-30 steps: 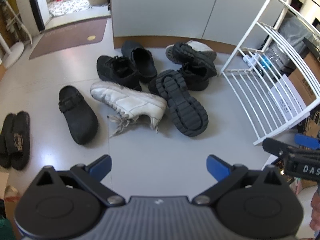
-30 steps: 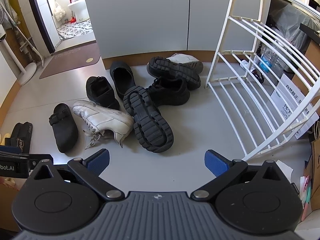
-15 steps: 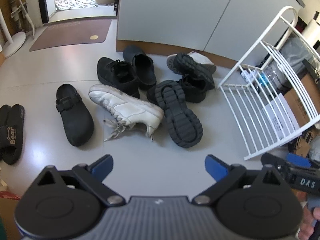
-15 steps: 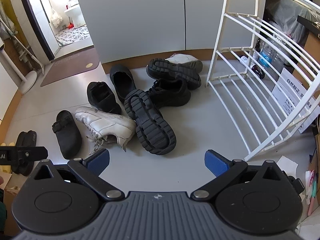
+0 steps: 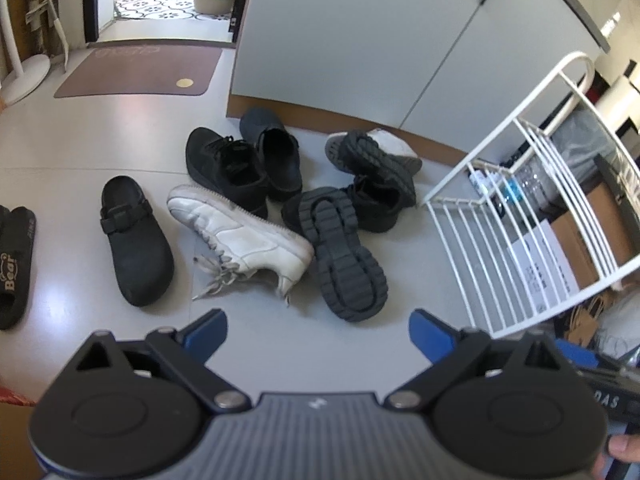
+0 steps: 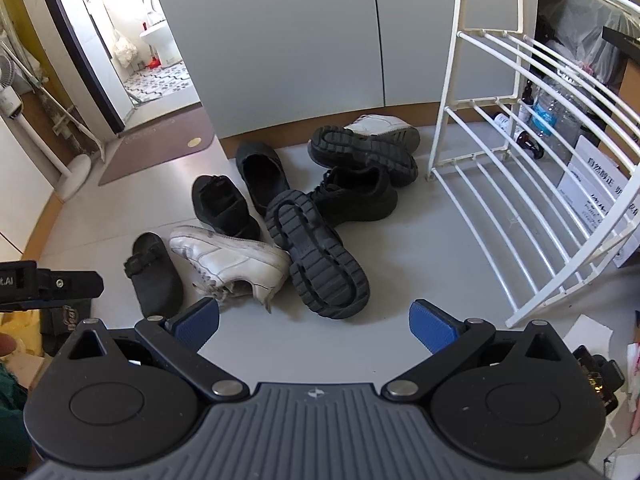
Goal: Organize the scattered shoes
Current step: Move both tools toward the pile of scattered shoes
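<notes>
Several shoes lie heaped on the grey floor. A white sneaker (image 5: 240,236) lies beside an overturned black chunky shoe (image 5: 344,256), sole up. A black clog (image 5: 134,240) sits left of them, and a black sneaker (image 5: 224,168) and black slip-on (image 5: 276,156) lie behind. A white shoe rack (image 5: 524,208) stands at right. In the right wrist view I see the white sneaker (image 6: 228,258), the overturned shoe (image 6: 320,260) and the rack (image 6: 520,184). My left gripper (image 5: 318,332) and right gripper (image 6: 314,320) are both open, empty, and held above the floor short of the pile.
Black slides (image 5: 14,256) lie at far left. A grey cabinet (image 5: 360,40) stands behind the pile. A brown mat (image 5: 140,72) lies before a bathroom doorway. Boxes and bottles (image 6: 548,112) sit behind the rack. Bare floor lies between grippers and shoes.
Both grippers have drawn back and up slightly, so the pile looks a little farther away. The fingers stay open. No shoe has moved.
</notes>
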Available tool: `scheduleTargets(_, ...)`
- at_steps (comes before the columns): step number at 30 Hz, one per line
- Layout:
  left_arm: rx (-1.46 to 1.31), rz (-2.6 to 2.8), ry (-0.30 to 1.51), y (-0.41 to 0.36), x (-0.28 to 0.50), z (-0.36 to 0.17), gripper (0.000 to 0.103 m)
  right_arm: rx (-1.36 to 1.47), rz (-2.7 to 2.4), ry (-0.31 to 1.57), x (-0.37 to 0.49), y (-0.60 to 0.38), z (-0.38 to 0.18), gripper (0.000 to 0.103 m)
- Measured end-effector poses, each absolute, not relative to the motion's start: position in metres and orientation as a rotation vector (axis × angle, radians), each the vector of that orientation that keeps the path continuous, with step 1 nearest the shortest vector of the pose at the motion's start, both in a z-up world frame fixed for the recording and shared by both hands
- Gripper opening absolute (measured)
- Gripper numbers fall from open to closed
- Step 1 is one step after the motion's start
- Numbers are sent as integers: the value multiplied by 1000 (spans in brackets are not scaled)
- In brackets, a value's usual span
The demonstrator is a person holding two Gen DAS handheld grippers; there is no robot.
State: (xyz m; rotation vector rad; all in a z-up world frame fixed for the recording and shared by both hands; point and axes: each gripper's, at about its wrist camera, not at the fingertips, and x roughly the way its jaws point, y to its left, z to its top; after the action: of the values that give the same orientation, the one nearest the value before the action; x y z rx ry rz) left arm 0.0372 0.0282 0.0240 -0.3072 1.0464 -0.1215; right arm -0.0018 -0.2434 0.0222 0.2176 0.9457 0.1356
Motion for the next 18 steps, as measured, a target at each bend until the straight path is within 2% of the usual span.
scheduleTargets(18, -307, -149, 1030, 24, 52, 27, 98, 230, 125, 887, 16, -271, 43, 103)
